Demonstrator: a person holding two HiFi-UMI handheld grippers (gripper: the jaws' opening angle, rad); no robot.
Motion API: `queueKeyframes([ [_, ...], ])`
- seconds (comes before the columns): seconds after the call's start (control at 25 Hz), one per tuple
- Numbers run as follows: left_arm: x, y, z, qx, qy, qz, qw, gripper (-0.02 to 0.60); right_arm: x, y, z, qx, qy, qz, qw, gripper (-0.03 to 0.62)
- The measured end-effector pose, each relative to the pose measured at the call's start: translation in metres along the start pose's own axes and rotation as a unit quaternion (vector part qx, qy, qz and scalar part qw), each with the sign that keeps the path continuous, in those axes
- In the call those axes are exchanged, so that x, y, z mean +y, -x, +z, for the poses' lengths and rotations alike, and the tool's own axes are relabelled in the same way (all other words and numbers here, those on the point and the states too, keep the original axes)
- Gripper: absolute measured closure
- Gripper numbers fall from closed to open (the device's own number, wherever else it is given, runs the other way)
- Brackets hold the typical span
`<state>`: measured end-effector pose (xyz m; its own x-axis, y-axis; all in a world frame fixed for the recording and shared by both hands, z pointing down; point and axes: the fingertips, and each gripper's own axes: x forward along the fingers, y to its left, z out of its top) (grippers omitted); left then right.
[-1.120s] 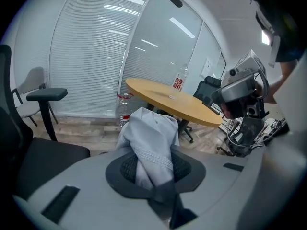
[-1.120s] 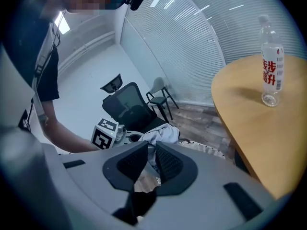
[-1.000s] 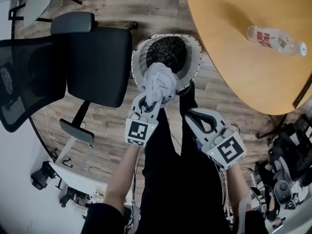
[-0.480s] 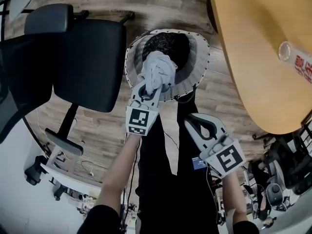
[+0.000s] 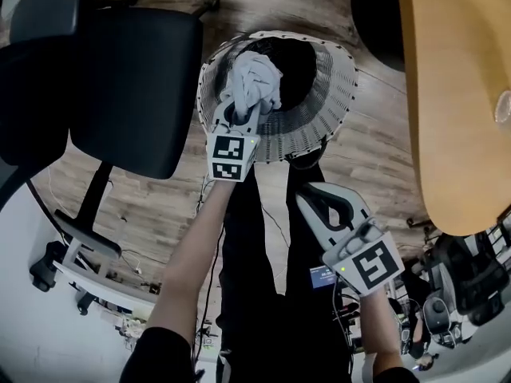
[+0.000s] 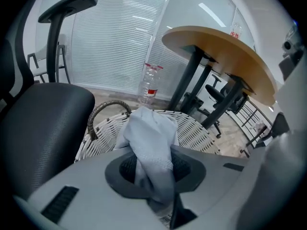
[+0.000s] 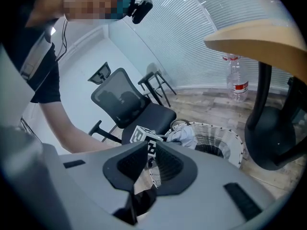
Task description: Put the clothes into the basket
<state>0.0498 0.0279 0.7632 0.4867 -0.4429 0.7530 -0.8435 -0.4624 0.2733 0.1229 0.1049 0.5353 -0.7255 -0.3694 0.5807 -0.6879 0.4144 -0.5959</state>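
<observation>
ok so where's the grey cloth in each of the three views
Head view: grey cloth at top centre, clamped in the left gripper, above the white basket.
Left gripper view: dead centre, between the jaws.
Right gripper view: small, near centre, at the basket's left rim.
Shared landmark: the white basket.

The basket (image 5: 327, 110) is set on the floor (image 5: 383, 166) between the chair (image 5: 120, 78) at its left and the table (image 5: 455, 94) at its right, with the cloth (image 5: 254, 82) held over its left side in the left hand-held gripper (image 5: 239, 116).
</observation>
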Motion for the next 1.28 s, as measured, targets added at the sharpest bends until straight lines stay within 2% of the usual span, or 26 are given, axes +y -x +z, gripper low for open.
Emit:
queueKeyframes([
  [0.24, 0.024, -0.042, -0.017, 0.011, 0.0, 0.039, 0.9992, 0.491, -0.003, -0.019, -0.021, 0.012, -0.008, 0.007, 1.0, 0.536],
  [0.48, 0.062, -0.088, -0.042, 0.017, 0.046, 0.063, 0.9968, 0.491, -0.02, -0.047, -0.049, 0.029, -0.027, -0.005, 0.999, 0.536],
  [0.64, 0.074, -0.112, -0.053, 0.022, 0.023, 0.081, 0.9962, 0.503, -0.025, -0.05, -0.058, 0.032, -0.037, -0.012, 0.999, 0.534],
  [0.8, 0.082, -0.134, -0.069, 0.036, 0.021, 0.089, 0.9952, 0.531, -0.035, -0.058, -0.073, 0.04, -0.045, -0.019, 0.998, 0.536],
  [1.28, 0.104, -0.187, -0.113, 0.072, 0.007, 0.094, 0.993, 0.532, -0.052, -0.075, -0.095, 0.052, -0.06, -0.034, 0.996, 0.536],
])
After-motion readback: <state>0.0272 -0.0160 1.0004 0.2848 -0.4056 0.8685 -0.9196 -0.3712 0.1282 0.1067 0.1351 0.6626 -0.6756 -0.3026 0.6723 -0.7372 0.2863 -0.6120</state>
